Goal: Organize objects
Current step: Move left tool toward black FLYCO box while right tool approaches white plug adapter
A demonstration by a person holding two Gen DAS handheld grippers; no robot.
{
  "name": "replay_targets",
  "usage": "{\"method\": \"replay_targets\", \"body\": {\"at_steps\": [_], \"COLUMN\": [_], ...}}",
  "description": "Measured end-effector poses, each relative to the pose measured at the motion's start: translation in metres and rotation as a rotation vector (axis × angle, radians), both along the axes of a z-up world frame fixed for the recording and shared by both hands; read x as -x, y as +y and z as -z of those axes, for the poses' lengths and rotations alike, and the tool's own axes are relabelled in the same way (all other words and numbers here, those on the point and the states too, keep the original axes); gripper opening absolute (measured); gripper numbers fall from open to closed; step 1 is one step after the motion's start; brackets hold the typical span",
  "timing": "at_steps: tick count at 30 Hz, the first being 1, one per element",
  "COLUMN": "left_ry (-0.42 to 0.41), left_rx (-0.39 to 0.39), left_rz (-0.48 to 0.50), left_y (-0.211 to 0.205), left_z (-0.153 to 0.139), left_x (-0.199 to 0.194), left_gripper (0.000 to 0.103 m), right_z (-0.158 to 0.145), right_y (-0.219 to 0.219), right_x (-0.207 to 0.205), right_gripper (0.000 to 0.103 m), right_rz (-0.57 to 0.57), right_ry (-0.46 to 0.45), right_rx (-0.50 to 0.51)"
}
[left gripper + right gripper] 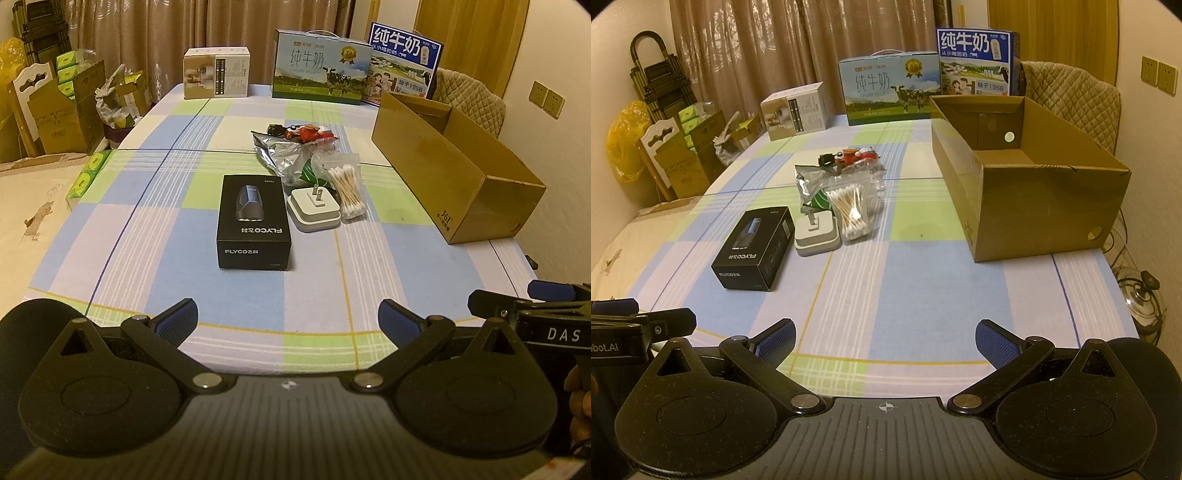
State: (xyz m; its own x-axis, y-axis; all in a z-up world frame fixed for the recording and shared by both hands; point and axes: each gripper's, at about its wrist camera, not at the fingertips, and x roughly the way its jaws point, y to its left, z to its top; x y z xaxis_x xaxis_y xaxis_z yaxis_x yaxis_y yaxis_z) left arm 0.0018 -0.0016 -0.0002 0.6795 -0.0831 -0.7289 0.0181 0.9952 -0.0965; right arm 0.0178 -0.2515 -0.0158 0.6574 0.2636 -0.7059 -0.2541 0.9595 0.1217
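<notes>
A black FLYCO box point(254, 221) point(754, 248) lies in the middle of the checked tablecloth. Beside it sit a white plug adapter point(314, 209) point(816, 234), a bag of cotton swabs point(343, 188) point(851, 212), a silver foil bag point(280, 155) point(809, 181) and a small red toy point(308, 133) point(857, 155). An open, empty cardboard box point(454, 170) point(1027, 173) stands at the right. My left gripper point(288, 321) is open and empty, near the table's front edge. My right gripper point(885, 341) is open and empty beside it.
Two milk cartons point(319, 68) point(890, 86) and a small white box point(216, 73) point(794, 110) stand at the table's far edge. Cardboard boxes and bags point(66, 107) crowd the floor at the left. A quilted chair point(1071, 99) is behind the box.
</notes>
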Motion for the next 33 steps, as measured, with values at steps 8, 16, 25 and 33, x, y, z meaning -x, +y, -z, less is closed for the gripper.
{"method": "replay_targets", "body": {"at_steps": [8,16,25,33], "left_ry": [0.001,0.0,-0.007,-0.006], "left_rx": [0.001,0.004,0.017,0.04], "left_rz": [-0.011,-0.018,-0.014,-0.033], "left_y": [0.0,0.001,0.004,0.019], "left_z": [0.0,0.001,-0.004,-0.006], "left_x": [0.0,0.001,-0.005,-0.032], "left_gripper": [0.102,0.102,0.102,0.102], "right_z": [0.003,0.002,0.005,0.006], "right_y": [0.002,0.001,0.001,0.003], "right_x": [0.002,0.001,-0.003,-0.029], "right_gripper": [0.101,0.101,0.101,0.101], "right_rz": [-0.001,-0.002,-0.002,-0.021], "right_ry": [0.001,0.003,-0.004,-0.001], "right_rx": [0.001,-0.001,-0.005,-0.01]}}
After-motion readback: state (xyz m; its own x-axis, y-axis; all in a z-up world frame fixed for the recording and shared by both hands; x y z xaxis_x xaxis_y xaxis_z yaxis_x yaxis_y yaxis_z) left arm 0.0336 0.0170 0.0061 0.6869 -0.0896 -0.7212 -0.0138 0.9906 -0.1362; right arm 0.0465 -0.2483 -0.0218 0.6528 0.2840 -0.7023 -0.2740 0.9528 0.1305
